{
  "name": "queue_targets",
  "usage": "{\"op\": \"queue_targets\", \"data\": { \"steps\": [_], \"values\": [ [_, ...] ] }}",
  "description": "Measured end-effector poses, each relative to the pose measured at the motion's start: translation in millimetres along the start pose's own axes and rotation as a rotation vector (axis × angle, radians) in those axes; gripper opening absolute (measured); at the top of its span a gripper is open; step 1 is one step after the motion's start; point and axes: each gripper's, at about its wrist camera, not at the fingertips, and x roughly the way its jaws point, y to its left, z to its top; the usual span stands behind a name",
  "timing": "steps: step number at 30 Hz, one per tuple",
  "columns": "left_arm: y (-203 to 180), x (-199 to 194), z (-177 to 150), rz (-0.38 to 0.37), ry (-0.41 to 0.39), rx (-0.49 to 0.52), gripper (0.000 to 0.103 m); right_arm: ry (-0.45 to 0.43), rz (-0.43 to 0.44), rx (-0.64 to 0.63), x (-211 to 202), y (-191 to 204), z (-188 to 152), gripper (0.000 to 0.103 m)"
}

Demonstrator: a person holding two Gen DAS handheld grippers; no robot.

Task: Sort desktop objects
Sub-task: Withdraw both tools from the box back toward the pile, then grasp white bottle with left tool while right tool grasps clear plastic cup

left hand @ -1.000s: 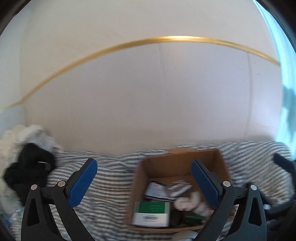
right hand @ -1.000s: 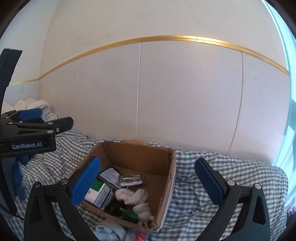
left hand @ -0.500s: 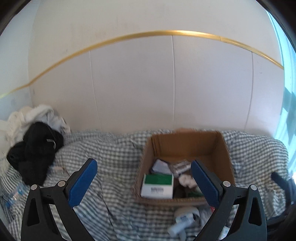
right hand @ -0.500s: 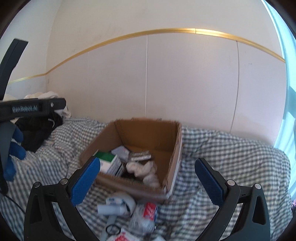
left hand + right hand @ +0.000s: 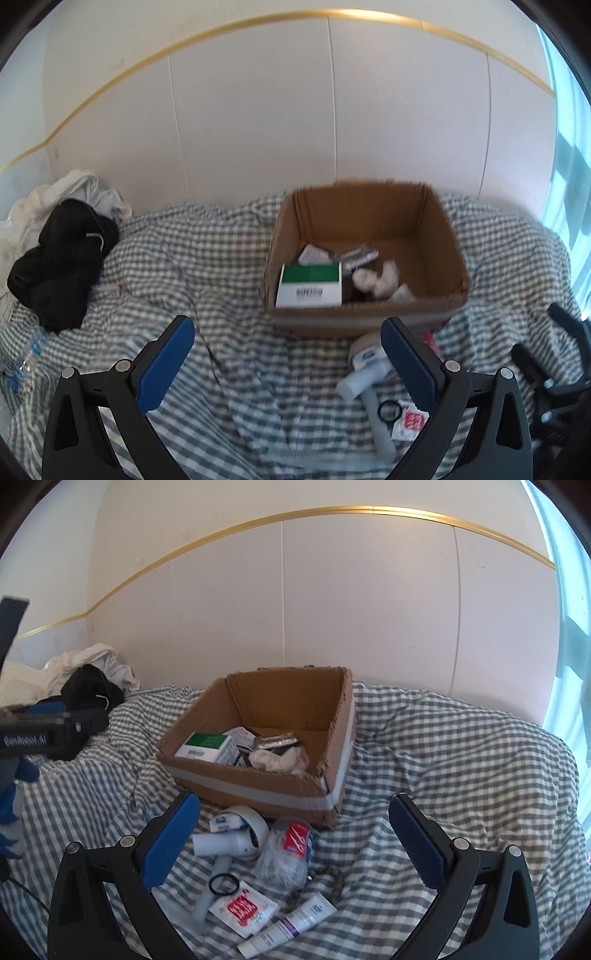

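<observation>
Both views have tilted down since earlier, so the spread, empty right claw [image 5: 293, 843] should drop squarely onto the plastic jar [image 5: 286, 853] just before the cardboard box [image 5: 258, 786], while the left claw [image 5: 286, 363] hangs spread.

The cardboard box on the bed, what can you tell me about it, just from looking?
The cardboard box is brown corrugated card, open at the top with no flaps showing and ragged edges. A pale band of tape runs along its near wall and round the right corner. It sits level on the checked bedcover, close to the white wall. Inside lie a green and white carton, a foil pack, some crumpled white wads and other small packets. Loose items lie just in front of it; neither pair of tongs touches it.
</observation>
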Motion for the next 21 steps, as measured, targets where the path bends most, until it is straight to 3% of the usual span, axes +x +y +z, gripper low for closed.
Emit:
{"op": "queue_targets", "data": {
  "steps": [9,15,21],
  "values": [
    [-19.5,37.9,-36.7,-0.054,0.098,0.08,0.103,0.06,0.018,0.031,8.7,-7.8,-10.6,0.103],
    [-33.1,64.1,-46.4,-0.085,0.156,0.148,0.103,0.19,0.008,0.024,34.8,-6.9,-24.4,0.103],
    [-46.9,92.6,-58.7,-0.113,0.203,0.206,0.102,0.274,0.031,0.059,63.8,-18.0,-34.0,0.089]
  ]
}}
